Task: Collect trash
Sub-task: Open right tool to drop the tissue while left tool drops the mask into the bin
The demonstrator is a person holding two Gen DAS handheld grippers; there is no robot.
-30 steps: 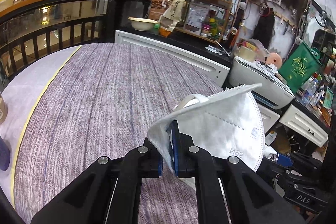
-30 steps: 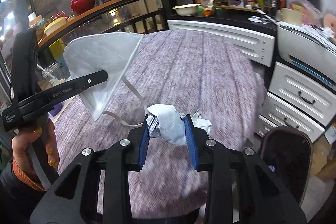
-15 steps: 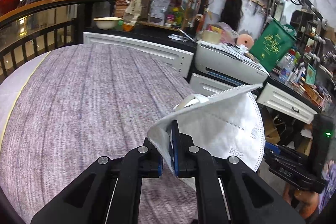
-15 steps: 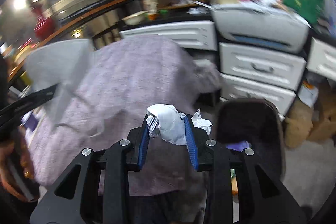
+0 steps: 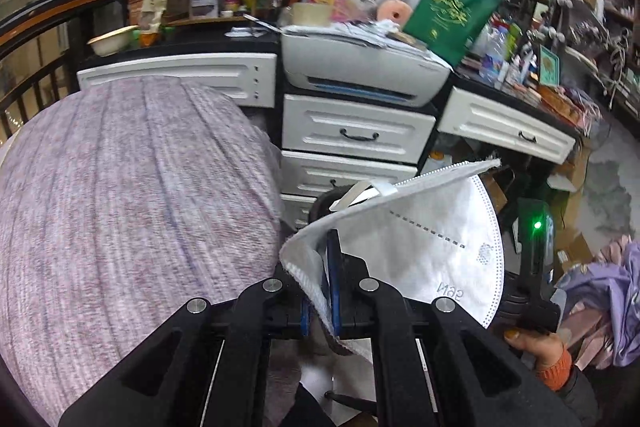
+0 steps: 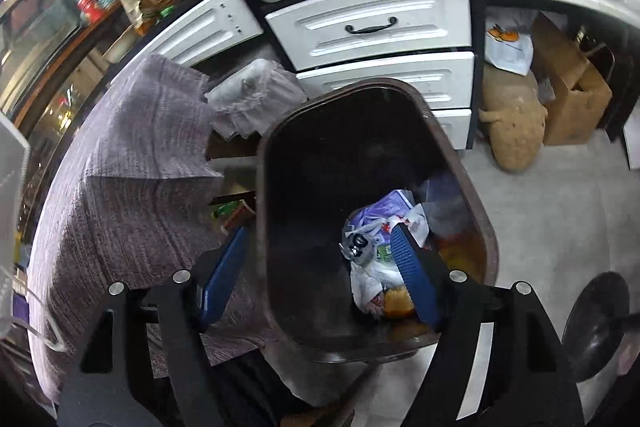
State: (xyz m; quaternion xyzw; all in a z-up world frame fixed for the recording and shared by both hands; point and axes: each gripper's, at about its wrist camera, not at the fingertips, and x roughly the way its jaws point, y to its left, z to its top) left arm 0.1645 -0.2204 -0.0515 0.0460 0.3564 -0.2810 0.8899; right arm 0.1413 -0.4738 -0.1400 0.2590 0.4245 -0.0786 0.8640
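**While the right jaws part above the bin**

Right gripper point(image 6: 320, 267) – jaws spread, just opened, nothing between them – hangs over the dark brown plastic trash bin point(image 6: 276, 155); crumpled wrappers point(image 6: 370, 251) lie below inside. Left gripper point(image 5: 322, 291) pinches a white folded fabric face mask point(image 5: 420, 247), fanning to its right.

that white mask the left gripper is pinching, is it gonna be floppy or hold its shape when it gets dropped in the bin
The face mask probably stays half stiff: pinched at one edge by the left gripper, its folded panel fans out without sagging. It looks very light, so it may flutter rather than drop straight. Its loose strap could snag on a finger.
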